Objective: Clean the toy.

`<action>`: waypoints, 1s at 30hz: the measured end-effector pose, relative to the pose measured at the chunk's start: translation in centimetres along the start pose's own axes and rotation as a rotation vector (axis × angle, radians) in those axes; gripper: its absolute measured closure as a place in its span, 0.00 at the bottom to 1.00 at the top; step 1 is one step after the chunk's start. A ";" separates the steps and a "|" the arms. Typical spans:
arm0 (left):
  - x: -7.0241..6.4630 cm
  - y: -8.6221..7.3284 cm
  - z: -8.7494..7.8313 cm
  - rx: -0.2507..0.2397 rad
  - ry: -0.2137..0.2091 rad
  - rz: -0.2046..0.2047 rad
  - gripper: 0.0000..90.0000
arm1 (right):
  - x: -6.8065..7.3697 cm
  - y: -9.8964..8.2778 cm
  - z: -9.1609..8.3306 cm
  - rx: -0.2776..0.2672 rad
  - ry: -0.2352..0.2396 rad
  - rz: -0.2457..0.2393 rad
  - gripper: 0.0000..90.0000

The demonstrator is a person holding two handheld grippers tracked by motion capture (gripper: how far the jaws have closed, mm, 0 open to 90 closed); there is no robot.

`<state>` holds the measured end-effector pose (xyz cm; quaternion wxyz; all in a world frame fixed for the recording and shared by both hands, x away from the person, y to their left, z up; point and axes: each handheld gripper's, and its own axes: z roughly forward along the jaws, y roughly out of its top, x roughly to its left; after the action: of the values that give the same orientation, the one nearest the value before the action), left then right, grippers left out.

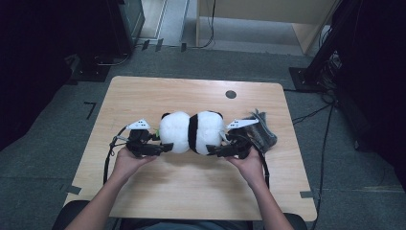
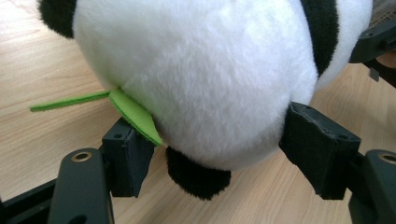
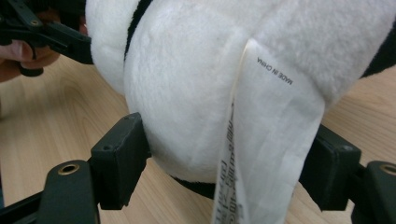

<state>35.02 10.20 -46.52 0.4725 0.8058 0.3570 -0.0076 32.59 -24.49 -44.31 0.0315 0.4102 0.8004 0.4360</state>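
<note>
Behind the plush panda [image 1: 191, 132] a dark bundle [image 1: 262, 132] is hard to identify. Left hand-held gripper [image 1: 165, 147] and right hand-held gripper [image 1: 214, 151] each clamp one end of the panda

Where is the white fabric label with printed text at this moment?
In the right gripper view, the white fabric label hangs from the black-and-white plush panda, right of centre, between the right gripper jaws and nearer the right one.
</note>
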 end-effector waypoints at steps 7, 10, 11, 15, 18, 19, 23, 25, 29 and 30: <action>1.0 -0.5 0.6 0.017 0.075 0.006 0.30 | -0.2 -0.1 1.7 0.016 -0.028 -0.027 0.26; 1.2 -0.6 0.6 -0.008 0.082 0.012 0.31 | -0.4 0.0 1.9 0.006 -0.041 -0.044 0.25; 1.3 -0.6 0.6 -0.012 0.081 0.017 0.30 | -0.5 0.0 2.0 0.004 -0.041 -0.045 0.24; 1.3 -0.5 0.4 -0.025 0.090 0.028 0.31 | -0.6 0.0 1.6 -0.004 -0.062 -0.053 0.24; 1.1 -0.3 0.1 -0.032 0.097 0.030 0.31 | -0.5 0.1 0.8 -0.013 -0.111 -0.086 0.23; 1.1 -0.2 0.1 -0.036 0.100 0.026 0.31 | -0.6 0.1 0.5 -0.015 -0.120 -0.088 0.23; 0.9 0.2 -0.1 -0.038 0.106 0.037 0.31 | -1.2 0.1 -0.3 -0.026 -0.120 -0.064 0.23; 0.9 0.3 -0.3 -0.034 0.103 0.035 0.31 | -1.5 0.0 -0.6 -0.029 -0.126 -0.064 0.23; 1.2 0.7 -0.8 -0.054 0.106 0.035 0.31 | -1.9 0.0 -1.3 -0.042 -0.141 -0.058 0.23; 1.3 0.8 -0.9 -0.058 0.104 0.034 0.31 | -2.1 0.0 -1.6 -0.049 -0.153 -0.060 0.24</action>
<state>36.15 11.43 -45.90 0.4766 0.7969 0.3674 0.0528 33.30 -26.97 -43.95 0.1157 0.4173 0.7967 0.4217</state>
